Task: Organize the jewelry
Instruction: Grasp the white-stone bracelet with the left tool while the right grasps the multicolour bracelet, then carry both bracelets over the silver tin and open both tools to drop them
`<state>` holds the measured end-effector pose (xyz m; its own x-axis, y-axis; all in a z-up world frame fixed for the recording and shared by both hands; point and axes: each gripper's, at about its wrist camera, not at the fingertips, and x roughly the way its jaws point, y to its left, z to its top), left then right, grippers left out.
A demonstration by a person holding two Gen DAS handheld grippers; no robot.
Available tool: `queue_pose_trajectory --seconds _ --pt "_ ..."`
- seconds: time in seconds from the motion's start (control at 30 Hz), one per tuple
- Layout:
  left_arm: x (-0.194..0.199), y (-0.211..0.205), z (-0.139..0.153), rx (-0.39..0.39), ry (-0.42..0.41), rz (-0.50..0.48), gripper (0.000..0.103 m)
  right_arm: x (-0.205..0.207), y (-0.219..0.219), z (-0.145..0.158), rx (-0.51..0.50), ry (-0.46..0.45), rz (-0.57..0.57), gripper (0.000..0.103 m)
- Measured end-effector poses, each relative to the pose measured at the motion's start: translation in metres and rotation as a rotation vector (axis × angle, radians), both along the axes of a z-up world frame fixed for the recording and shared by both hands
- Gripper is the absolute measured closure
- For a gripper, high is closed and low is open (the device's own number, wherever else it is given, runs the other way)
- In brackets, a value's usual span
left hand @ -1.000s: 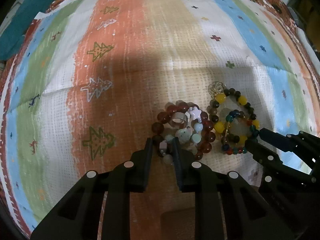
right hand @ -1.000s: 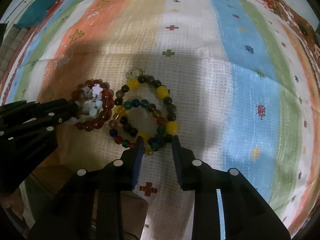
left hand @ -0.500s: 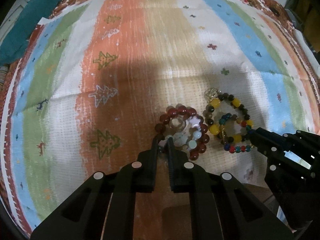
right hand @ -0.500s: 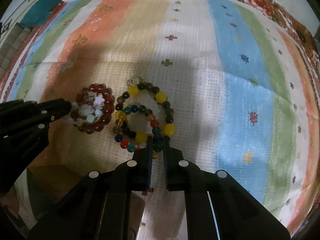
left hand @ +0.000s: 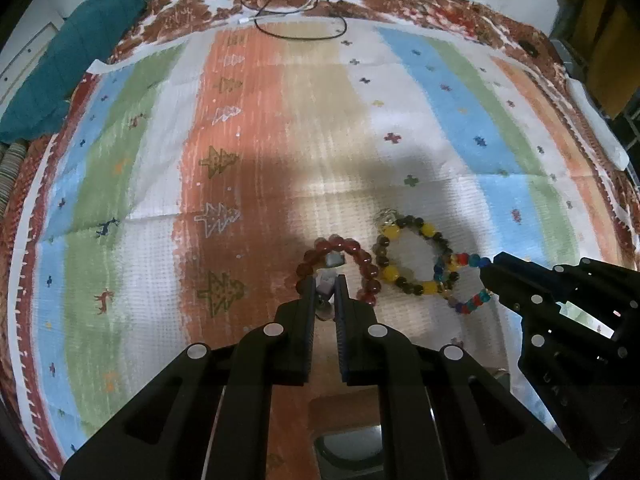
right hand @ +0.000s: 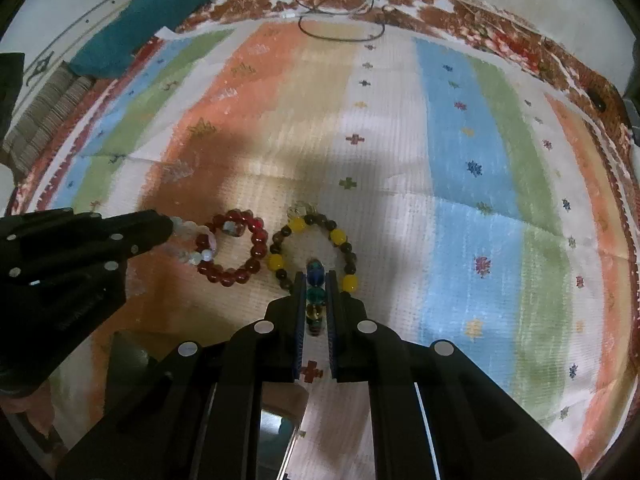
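Note:
In the left wrist view my left gripper (left hand: 325,280) is shut on a pale bead bracelet (left hand: 325,290) and holds it just above the cloth. Beyond its tips a dark red bead bracelet (left hand: 362,258) lies flat with a small silver ring (left hand: 334,259) inside it. To the right lies a yellow and dark bead bracelet (left hand: 394,274). My right gripper (right hand: 315,276) is shut on a multicoloured bead bracelet (right hand: 315,294), which hangs between its fingers. The right wrist view has the left gripper (right hand: 168,224) at the left with the pale bracelet (right hand: 192,254) dangling from it.
A striped cloth (left hand: 460,128) with small tree and cross patterns covers the surface. A teal fabric (left hand: 76,52) lies at the far left corner, and a black cable (left hand: 300,34) loops at the far edge. A shiny flat object (right hand: 280,428) sits near me under the grippers.
Both grippers went from open to shut, each on a bracelet, and rose. The pale and multicoloured bracelets came off the red and yellow ones, which stay on the cloth.

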<state>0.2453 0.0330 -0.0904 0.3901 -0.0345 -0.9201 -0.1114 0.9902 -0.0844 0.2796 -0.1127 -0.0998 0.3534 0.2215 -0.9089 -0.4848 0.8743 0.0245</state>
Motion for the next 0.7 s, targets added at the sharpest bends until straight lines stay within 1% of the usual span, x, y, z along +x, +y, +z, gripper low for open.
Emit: queue_pose_trajectory --seconds 0.17,0.27,0.37,0.7 --pt "-0.009 -0.004 0.010 0.014 -0.026 -0.008 0.094 -0.007 -0.002 0.011 0.033 -0.032 -0.006 0.093" --pt "-0.015 -0.004 0.018 -0.009 -0.040 -0.003 0.094 -0.015 -0.005 0.018 0.056 -0.049 -0.005 0.093" --pt "-0.023 -0.009 0.029 0.015 -0.067 -0.015 0.094 -0.022 -0.006 0.024 0.085 -0.044 0.005 0.093" --pt "-0.051 -0.011 0.064 -0.003 -0.156 -0.020 0.094 -0.049 -0.010 0.051 0.110 -0.119 0.018 0.093"
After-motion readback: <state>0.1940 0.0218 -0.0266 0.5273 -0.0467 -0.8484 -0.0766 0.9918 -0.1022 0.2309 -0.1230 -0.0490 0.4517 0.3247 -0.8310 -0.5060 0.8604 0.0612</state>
